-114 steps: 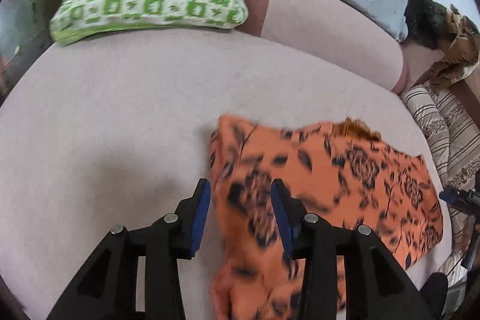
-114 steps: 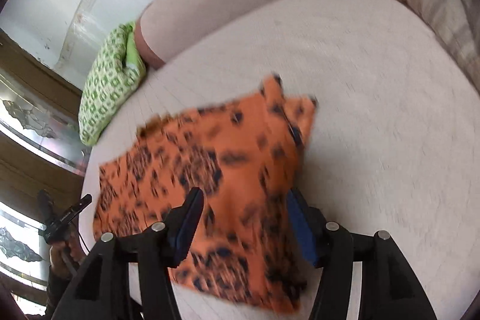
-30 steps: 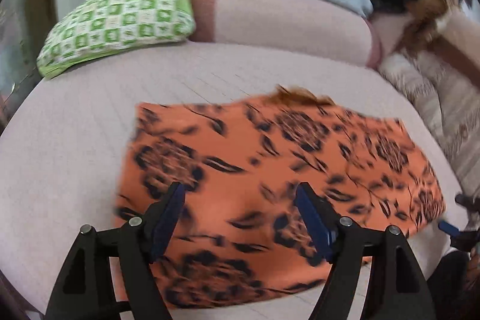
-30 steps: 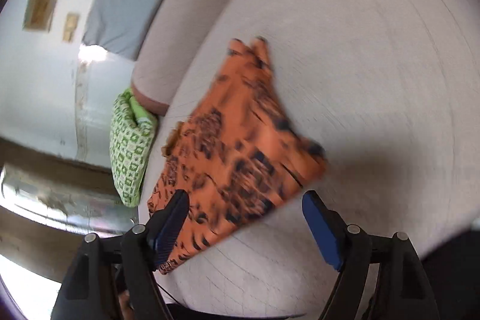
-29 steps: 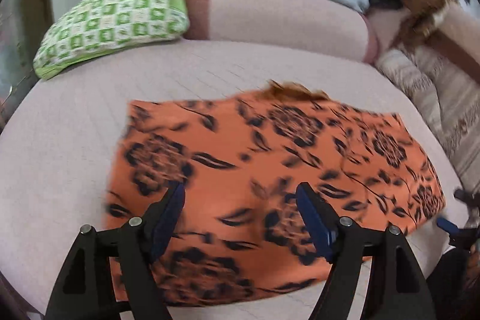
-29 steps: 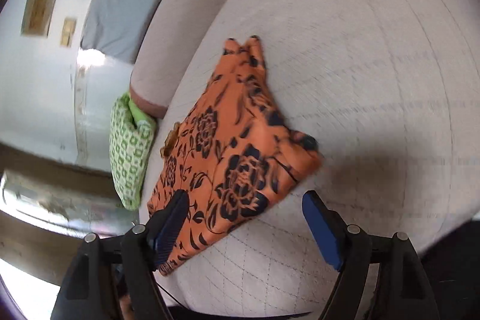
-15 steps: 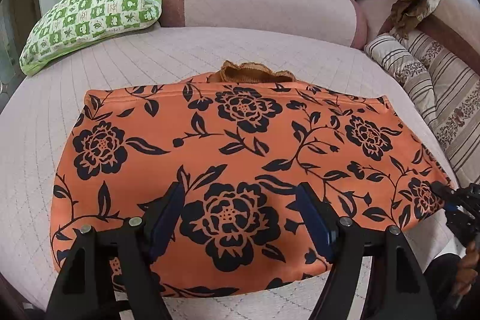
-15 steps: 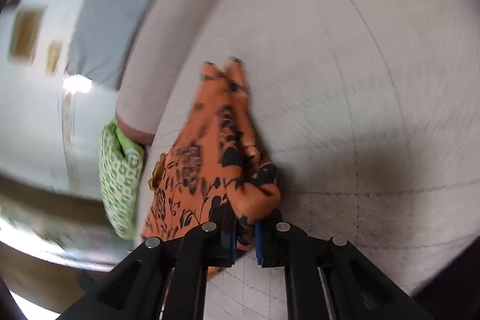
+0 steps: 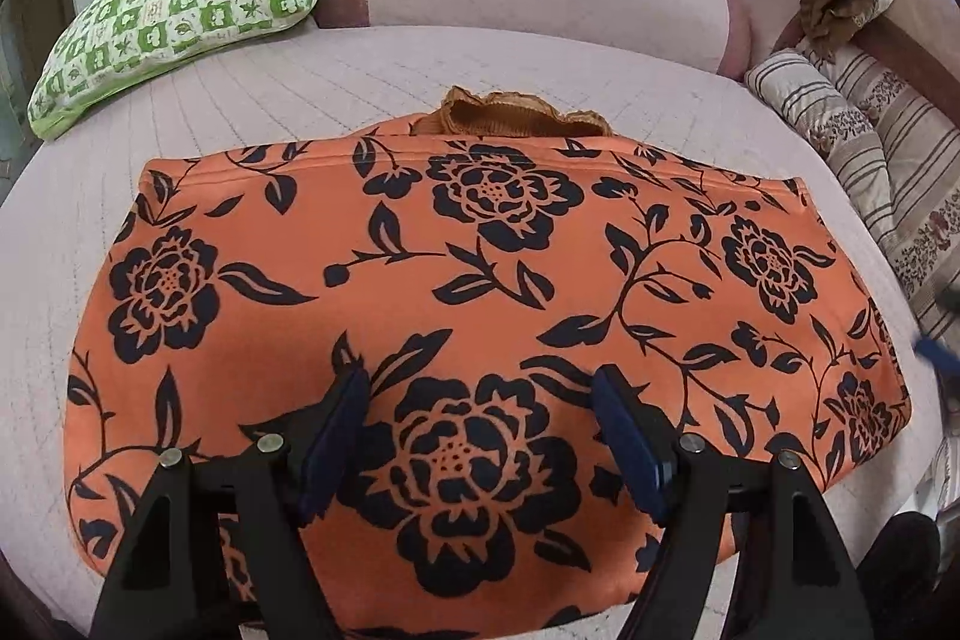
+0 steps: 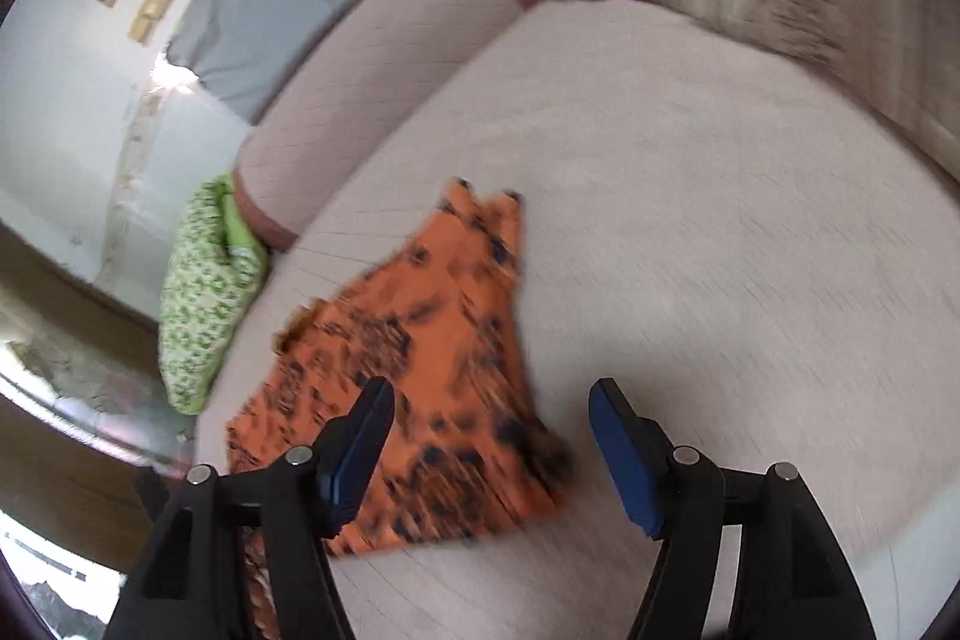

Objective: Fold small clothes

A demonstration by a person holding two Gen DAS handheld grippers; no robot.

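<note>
- Orange cloth [image 9: 480,280] printed with black flowers lies spread flat on the pale quilted bed [image 9: 240,94], its long edge running across your left view, with a ruffled band poking out at the far edge.
- Your left tongs [image 9: 480,430] stand wide above the near middle of the cloth, gripping nothing; a green pillow [image 9: 180,4] sits well apart at the far left.
- By the look of it, one fold is laid and you are between grips, choosing the next one.
- Your right tongs [image 10: 489,436] are spread wide too and hold nothing, poised over the cloth's near right corner; that view is blurred.
- Next, I'd judge, pinch one short end with both tongs, catching every layer, and carry it across to the other end.
</note>
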